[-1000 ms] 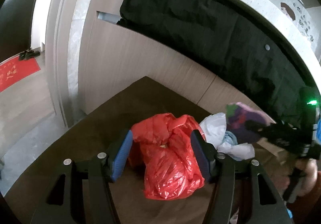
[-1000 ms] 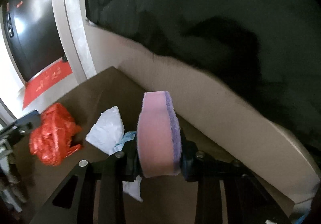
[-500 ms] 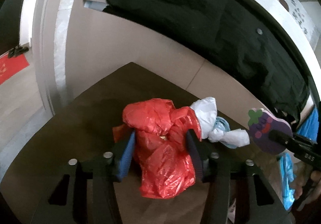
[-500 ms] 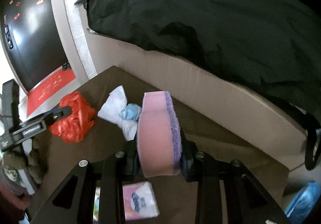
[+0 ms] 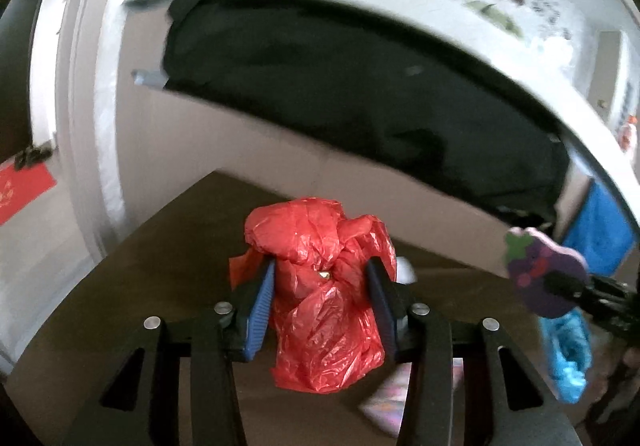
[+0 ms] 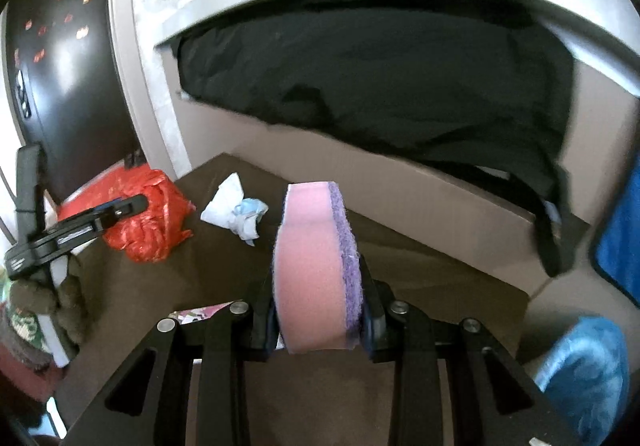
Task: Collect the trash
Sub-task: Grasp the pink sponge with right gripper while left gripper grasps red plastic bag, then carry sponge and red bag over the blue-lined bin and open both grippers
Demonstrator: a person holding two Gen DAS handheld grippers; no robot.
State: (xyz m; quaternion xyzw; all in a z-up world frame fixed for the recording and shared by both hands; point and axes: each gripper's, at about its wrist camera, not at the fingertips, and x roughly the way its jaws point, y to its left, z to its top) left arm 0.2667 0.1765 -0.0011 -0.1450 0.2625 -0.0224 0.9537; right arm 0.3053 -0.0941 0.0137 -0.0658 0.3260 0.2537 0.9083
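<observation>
While left tool [image 5: 322,300] closes on red bag [image 5: 326,310], tilted downward.

Home entryway: dark door [image 6: 60,58], red doormat [image 5: 20,190], draped black garment [image 6: 380,78].

Two close wrist views, sharing brown table [image 5: 132,278]

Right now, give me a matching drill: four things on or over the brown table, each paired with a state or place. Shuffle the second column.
Things:
1. crumpled red plastic bag
2. pink sponge with purple scrub layer
3. white crumpled tissue wad
4. black cloth

States:
A. lying loose on the table
B. draped over the grey ledge behind
C. between the closing left tongs
D. clamped in the right tongs

Pairs: 1-C, 2-D, 3-A, 4-B
</observation>
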